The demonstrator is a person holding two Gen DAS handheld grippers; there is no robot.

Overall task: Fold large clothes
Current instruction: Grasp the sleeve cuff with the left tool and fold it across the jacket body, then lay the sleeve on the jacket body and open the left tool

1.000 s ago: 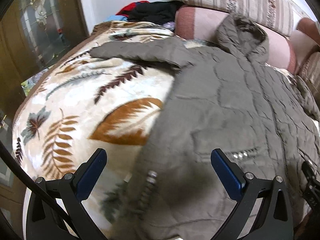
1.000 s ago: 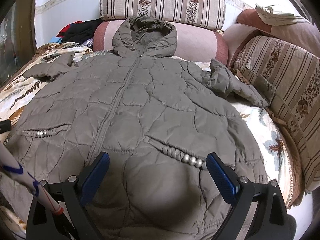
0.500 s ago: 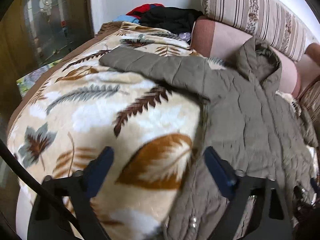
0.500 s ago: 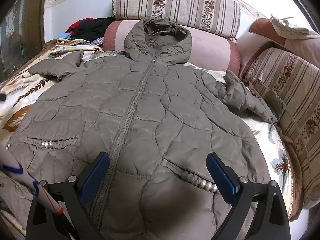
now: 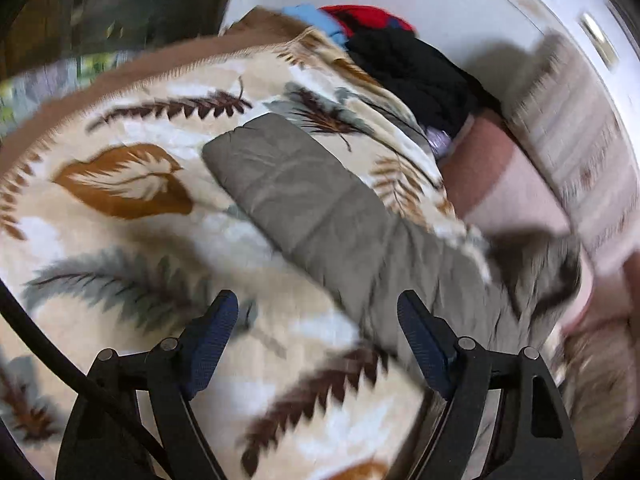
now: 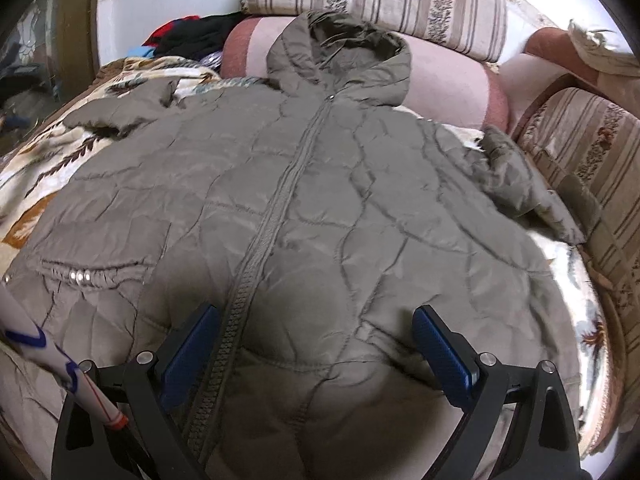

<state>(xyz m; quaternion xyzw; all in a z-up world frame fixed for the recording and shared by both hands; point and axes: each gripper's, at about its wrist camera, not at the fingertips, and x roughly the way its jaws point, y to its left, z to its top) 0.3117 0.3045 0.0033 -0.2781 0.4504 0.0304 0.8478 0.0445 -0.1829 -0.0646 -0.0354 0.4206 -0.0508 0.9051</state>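
An olive quilted hooded jacket lies zipped and face up on a leaf-print blanket. Its hood rests against a pink bolster. In the blurred left wrist view one sleeve stretches out flat across the blanket. My left gripper hovers just short of that sleeve, open, with only blanket between its fingers. My right gripper is open over the jacket's lower front, beside the zipper, holding nothing. The other sleeve lies crumpled at the right.
A pile of black, red and blue clothes sits at the blanket's far corner. Striped cushions and the pink bolster line the back, with more cushions on the right. A white stick with blue marks crosses the lower left.
My left gripper has swept left off the jacket's body to the outstretched sleeve, rolling as it went, and its jaws have narrowed. My right gripper has edged forward over the jacket's front.
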